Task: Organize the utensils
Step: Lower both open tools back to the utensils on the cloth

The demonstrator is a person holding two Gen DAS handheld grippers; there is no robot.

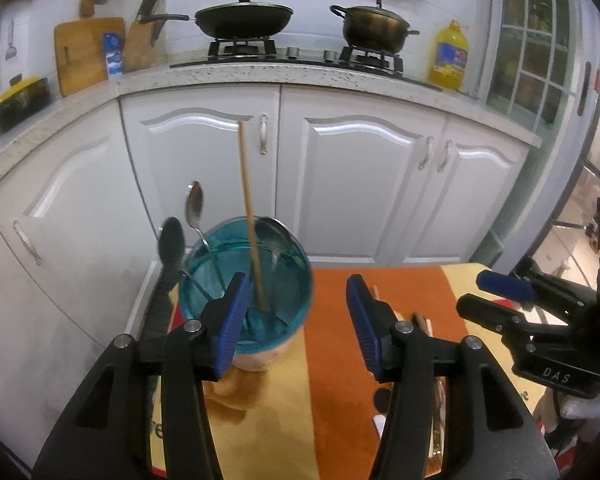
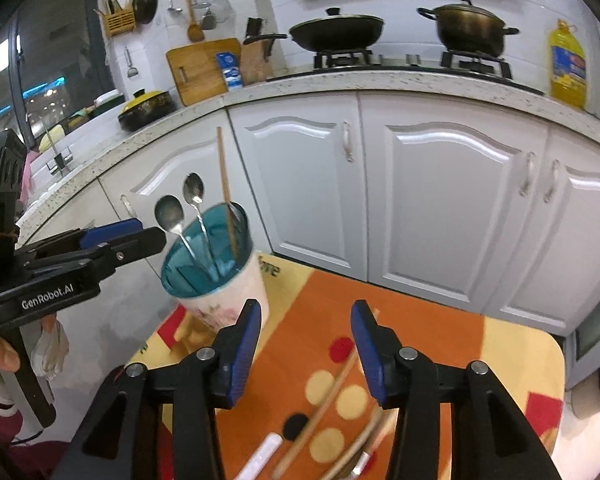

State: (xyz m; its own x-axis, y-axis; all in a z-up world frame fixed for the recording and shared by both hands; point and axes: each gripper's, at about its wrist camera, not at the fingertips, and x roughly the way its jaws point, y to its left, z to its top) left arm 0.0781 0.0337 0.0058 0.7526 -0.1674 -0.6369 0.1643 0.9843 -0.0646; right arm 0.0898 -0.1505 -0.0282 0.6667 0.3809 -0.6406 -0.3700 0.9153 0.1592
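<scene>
On the orange tablecloth (image 2: 420, 336), both tongs (image 1: 296, 320) (image 2: 306, 344) gape beside the cup (image 2: 216, 276).

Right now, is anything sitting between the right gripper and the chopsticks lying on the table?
Nothing visible. The right gripper is open above the orange cloth, and the chopsticks lie just below its fingers. The cup stands off to the left.
</scene>
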